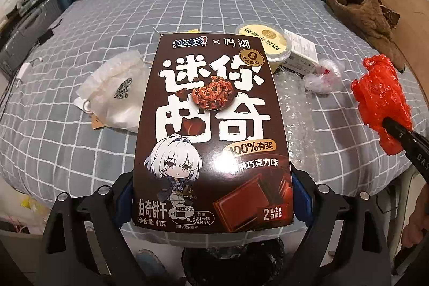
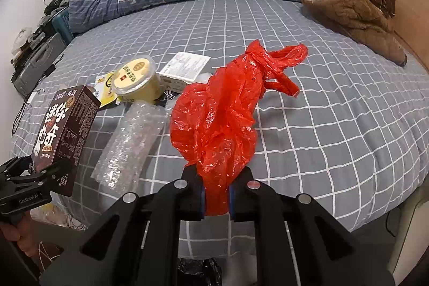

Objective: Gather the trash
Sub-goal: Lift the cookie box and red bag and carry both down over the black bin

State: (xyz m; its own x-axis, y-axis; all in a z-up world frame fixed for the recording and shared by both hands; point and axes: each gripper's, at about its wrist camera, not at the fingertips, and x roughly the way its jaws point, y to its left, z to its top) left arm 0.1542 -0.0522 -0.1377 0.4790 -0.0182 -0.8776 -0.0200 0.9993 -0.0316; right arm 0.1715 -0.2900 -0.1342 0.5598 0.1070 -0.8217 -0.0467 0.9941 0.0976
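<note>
Trash was half gathered: our left claw (image 1: 211,195) gripped the cookie box (image 1: 211,125), our right claw (image 2: 217,197) clenched the red bag (image 2: 222,114), while the pudding cup (image 2: 136,79), bubble wrap (image 2: 131,144) and white box (image 2: 185,69) lay on the bed (image 2: 335,125).

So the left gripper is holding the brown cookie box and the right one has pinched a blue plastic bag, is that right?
Not quite. The bag in the right gripper is red, not blue, as the right wrist view shows. The left gripper does hold the brown cookie box.
</note>
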